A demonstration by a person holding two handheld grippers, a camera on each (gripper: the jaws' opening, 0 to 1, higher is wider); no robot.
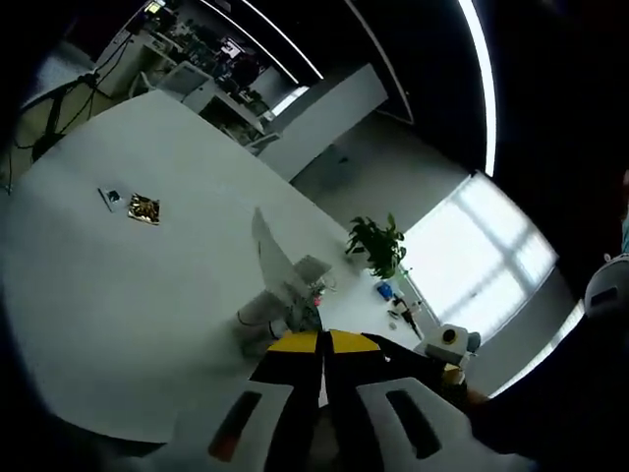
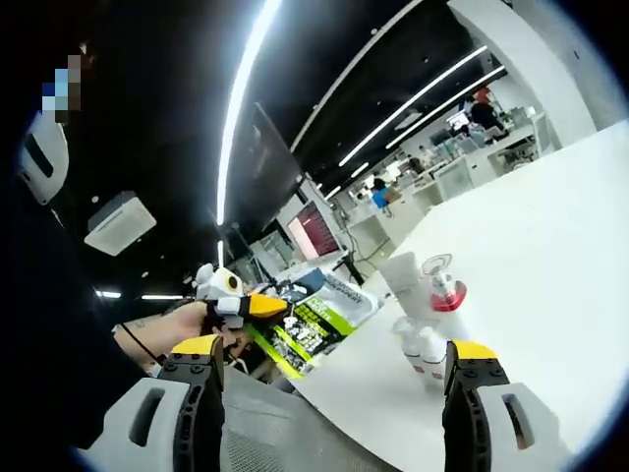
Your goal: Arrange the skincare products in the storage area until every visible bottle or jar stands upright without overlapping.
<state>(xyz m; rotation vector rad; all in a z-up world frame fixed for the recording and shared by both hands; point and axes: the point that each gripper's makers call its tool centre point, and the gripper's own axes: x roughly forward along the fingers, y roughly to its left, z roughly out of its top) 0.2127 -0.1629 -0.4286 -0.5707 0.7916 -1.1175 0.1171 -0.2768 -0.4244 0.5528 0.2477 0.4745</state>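
A small cluster of skincare products (image 1: pixel 287 295) sits on the white table (image 1: pixel 118 295) just beyond my left gripper (image 1: pixel 322 344), whose yellow-tipped jaws are shut with nothing between them. In that cluster a tall white tube (image 1: pixel 267 258) stands, and a white bottle (image 1: pixel 257 313) seems to lie on its side. In the right gripper view the same group shows a white tube (image 2: pixel 405 280), a clear bottle with a red top (image 2: pixel 445 292) and small white bottles (image 2: pixel 421 346) upright. My right gripper (image 2: pixel 334 349) is wide open, below and in front of them. A hand holds the left gripper (image 2: pixel 241 303) at the left.
A small card (image 1: pixel 111 197) and a gold-brown packet (image 1: pixel 143 208) lie further out on the table. A potted plant (image 1: pixel 378 246) and a blue item (image 1: pixel 383 290) stand past the products. Printed green packaging (image 2: pixel 314 320) lies near the table edge (image 2: pixel 324 383). Desks and monitors fill the room behind.
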